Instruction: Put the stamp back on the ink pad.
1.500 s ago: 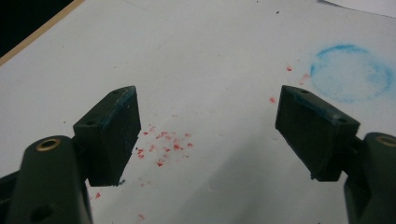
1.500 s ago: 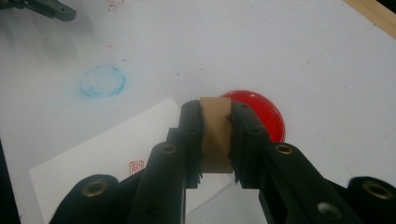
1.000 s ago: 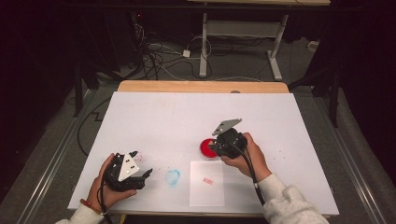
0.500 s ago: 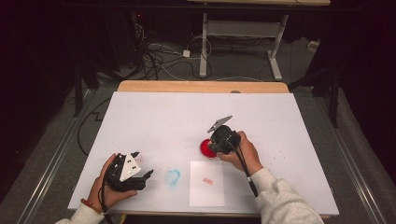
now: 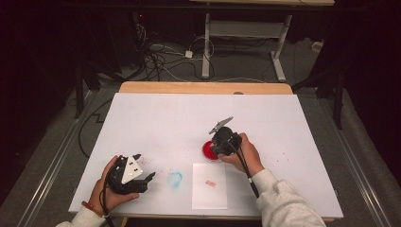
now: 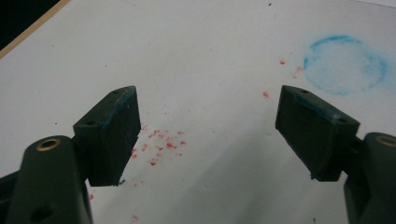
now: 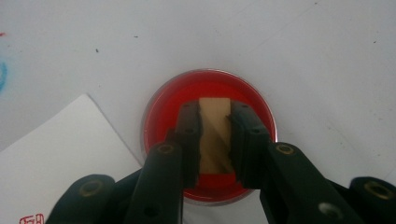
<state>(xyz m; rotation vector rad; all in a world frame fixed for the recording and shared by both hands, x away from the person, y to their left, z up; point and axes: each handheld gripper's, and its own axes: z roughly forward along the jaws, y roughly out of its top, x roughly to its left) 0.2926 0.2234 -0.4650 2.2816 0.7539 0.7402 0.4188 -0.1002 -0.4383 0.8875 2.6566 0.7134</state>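
High view: right gripper (image 5: 218,147) over the red ink pad (image 5: 208,150) mid-tabletop.

Left gripper view: left gripper (image 6: 208,135) jaws wide, empty.

Right gripper view: jaws clamp a wooden stamp (image 7: 215,134), judged light, rigid; hold its flat sides, clear of inked end.

This looks like a lab or test room. A white-covered table (image 5: 156,123) stands on grey carpet in a dark room, with tangled cables (image 5: 161,59) on the floor at upper left and a white desk frame (image 5: 246,33) at the top.
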